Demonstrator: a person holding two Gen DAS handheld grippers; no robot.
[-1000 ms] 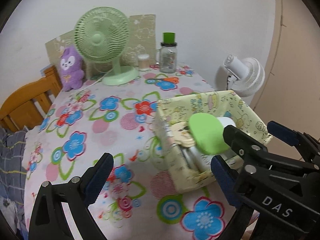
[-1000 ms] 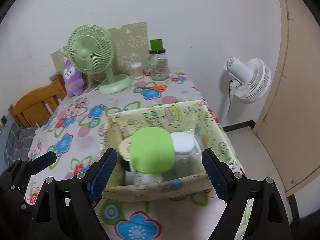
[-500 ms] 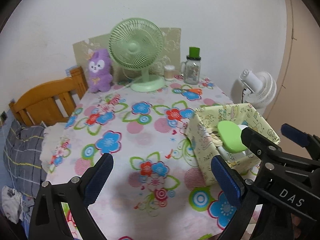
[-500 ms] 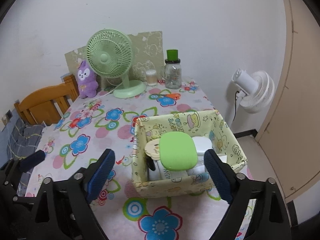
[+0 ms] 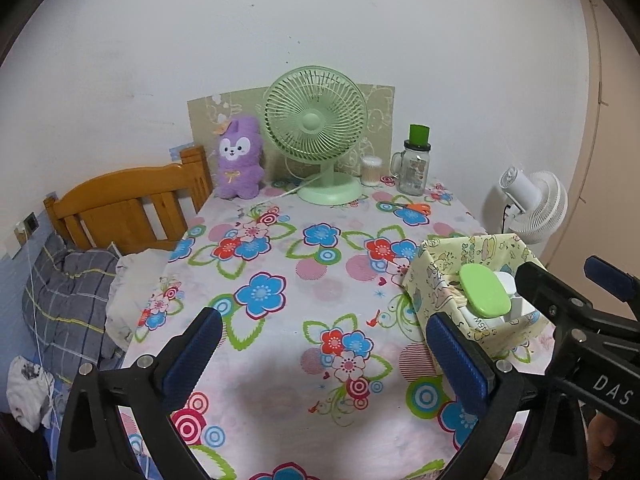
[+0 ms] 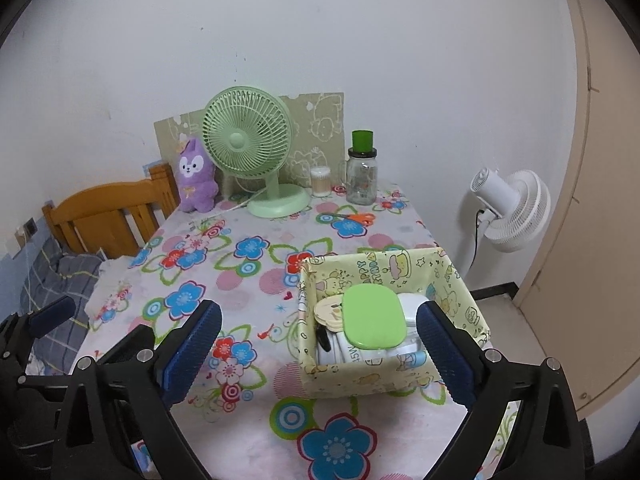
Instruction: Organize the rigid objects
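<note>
Right claw (image 6: 318,354), jaws just opened wide and empty, should probably clear the filled box (image 6: 460,292) without snagging its green lid (image 6: 374,322).

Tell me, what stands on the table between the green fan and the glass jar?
A small clear cotton swab holder stands between the green fan and the glass jar; both views show it.

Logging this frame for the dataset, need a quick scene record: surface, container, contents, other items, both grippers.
surface: table with floral cloth
container: yellow patterned box, near right part of table
contents: green flat lid on top, white containers beside and under it
back row: purple plush, green fan, cotton swab jar, glass jar
loose item: orange scissors
left gripper: open, nothing between fingers
right gripper: jaws just opening, now wide open and holding nothing
</note>
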